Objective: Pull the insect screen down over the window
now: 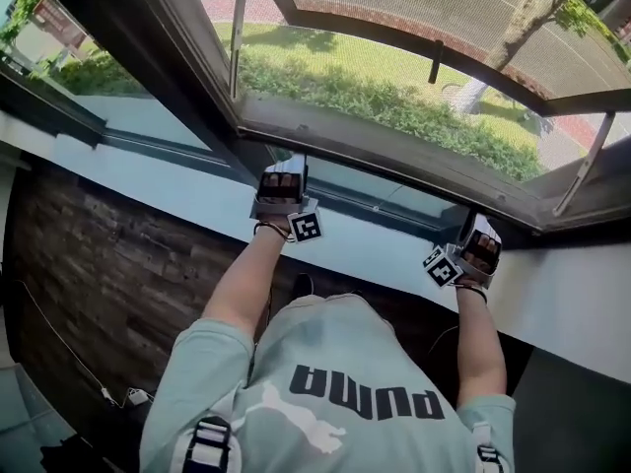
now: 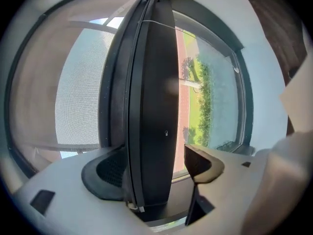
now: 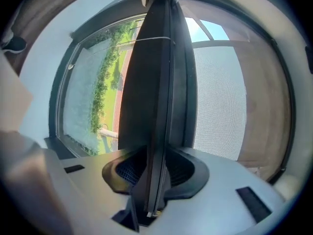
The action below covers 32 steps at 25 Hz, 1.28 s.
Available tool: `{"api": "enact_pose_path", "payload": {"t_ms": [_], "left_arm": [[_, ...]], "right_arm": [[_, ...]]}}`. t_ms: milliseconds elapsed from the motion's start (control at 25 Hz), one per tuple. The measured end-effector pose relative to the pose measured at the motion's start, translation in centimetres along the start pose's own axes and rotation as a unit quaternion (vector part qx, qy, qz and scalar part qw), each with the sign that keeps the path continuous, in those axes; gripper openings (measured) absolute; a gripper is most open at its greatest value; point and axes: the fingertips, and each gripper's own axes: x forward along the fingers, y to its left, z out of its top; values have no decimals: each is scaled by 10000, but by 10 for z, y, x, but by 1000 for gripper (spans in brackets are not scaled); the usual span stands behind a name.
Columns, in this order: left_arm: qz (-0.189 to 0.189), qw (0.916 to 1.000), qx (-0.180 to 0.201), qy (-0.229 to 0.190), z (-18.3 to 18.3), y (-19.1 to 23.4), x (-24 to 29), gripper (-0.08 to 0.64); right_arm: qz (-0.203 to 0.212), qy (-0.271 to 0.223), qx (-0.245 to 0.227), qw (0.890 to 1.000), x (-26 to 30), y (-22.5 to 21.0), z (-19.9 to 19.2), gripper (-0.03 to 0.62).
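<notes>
A fine mesh insect screen (image 1: 444, 3) fills the top of the head view, edged below by a dark curved rail (image 1: 394, 33). My left gripper (image 1: 283, 166) and right gripper (image 1: 483, 227) reach to the dark frame above the white sill (image 1: 177, 190). In the left gripper view a dark bar (image 2: 154, 106) stands between the jaws of my left gripper (image 2: 156, 168); the left pad (image 2: 110, 173) lies against it and the right pad (image 2: 200, 163) stands off with a gap. My right gripper (image 3: 154, 173) is shut on the same kind of dark bar (image 3: 151, 97). Mesh (image 3: 217, 102) shows beside it.
A brown sash frame (image 1: 394, 146) stands swung outward on metal stays (image 1: 587, 166), with grass and a tree beyond. Below the sill runs a dark wood-look wall (image 1: 108, 264). A cable and plug (image 1: 133, 397) lie on the floor at the lower left.
</notes>
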Motion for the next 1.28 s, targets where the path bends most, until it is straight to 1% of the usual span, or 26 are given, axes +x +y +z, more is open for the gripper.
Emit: {"api": "enact_pose_path", "payload": {"t_ms": [80,160,200,280,360,480,520,600,680,720,800,840,880,960,1000,1040,1120,1200,1280], "left_arm": [[81,9998,92,-152,0,-2,4,357],[43,9997,47,-253,-1,-6,5,357],[-34,9996,-41,-284,0,-8,5,357],[-284,9988,-267,-301,1,-8,0,357],[-420,9984,-286,-258,-2,0,-3,354],[-196,9991,-122,-366,-5,9,0,307],[-124,9991,-162,-381,-4,8,1,307],[-49,9992,-312,-231,-2,6,4,307],[-13,9989,-430,-163,-2,1,9,307],[6,9986,-456,-257,-1,-2,9,313],[71,9970,-487,-596,0,-3,7,318],[72,9960,-525,-726,0,0,6,312],[20,9954,-577,-769,-1,3,5,308],[-150,9959,-624,-632,-6,2,6,305],[-221,9966,-600,-511,-9,-1,8,279],[-276,9972,-567,-391,-12,-5,10,268],[-350,9976,-556,-220,-16,-8,12,272],[-392,9971,-629,-143,-14,-3,11,272],[-299,9970,-692,-159,-7,8,8,272]], "right_arm": [[-227,44,86,9997,4,0,2,107],[-296,37,158,9994,5,2,4,109],[-216,34,172,9996,5,2,5,109],[145,38,124,9998,1,0,4,107],[467,-25,-3,9989,-2,-3,3,107],[619,-239,-282,9974,-1,-4,2,107],[589,-295,-373,9971,-1,-4,1,107],[460,-341,-461,9973,2,-6,1,107],[254,-381,-409,9981,4,-3,3,83],[132,-406,-347,9985,5,0,3,84],[-5,-363,-143,9992,3,1,3,92],[20,-281,-34,9996,2,0,4,91],[110,-184,47,9998,2,-1,5,89],[368,-82,138,9992,6,-4,11,91],[430,-125,198,9988,8,-6,16,97],[431,-217,290,9984,10,-8,21,98],[404,-363,429,9976,10,-11,28,98],[458,-336,394,9976,8,-8,24,98],[502,-249,267,9981,7,-6,15,117]]}}
